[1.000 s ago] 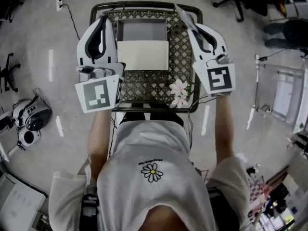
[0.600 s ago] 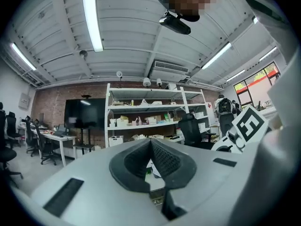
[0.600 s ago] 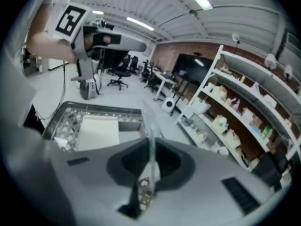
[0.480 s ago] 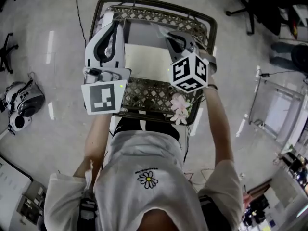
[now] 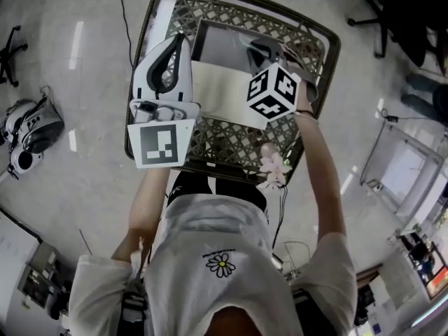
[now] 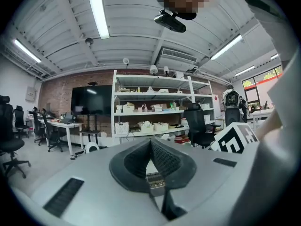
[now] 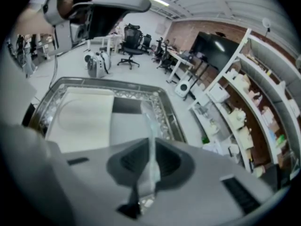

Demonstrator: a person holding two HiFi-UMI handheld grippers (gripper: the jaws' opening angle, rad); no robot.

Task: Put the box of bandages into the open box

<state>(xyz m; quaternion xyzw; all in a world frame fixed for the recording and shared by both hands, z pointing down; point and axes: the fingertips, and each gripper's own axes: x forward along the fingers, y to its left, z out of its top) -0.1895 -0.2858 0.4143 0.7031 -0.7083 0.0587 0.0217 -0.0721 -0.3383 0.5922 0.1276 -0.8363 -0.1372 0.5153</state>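
Head view: right gripper [image 5: 253,47] hangs over the open box [image 5: 218,47] on the lattice surface [image 5: 318,37].

Left gripper view: left gripper [image 6: 151,147] is clenched and empty.

Right gripper view: it's clamped on a thin clear thing, presumably the box of bandages [image 7: 150,121], just above the open box. Probably best to lower it inside before letting go.

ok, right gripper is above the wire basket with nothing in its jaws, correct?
Not quite. The right gripper is above the wire basket, but its jaws are not empty. The right gripper view shows them shut on a thin clear piece that stands edge-on between them.
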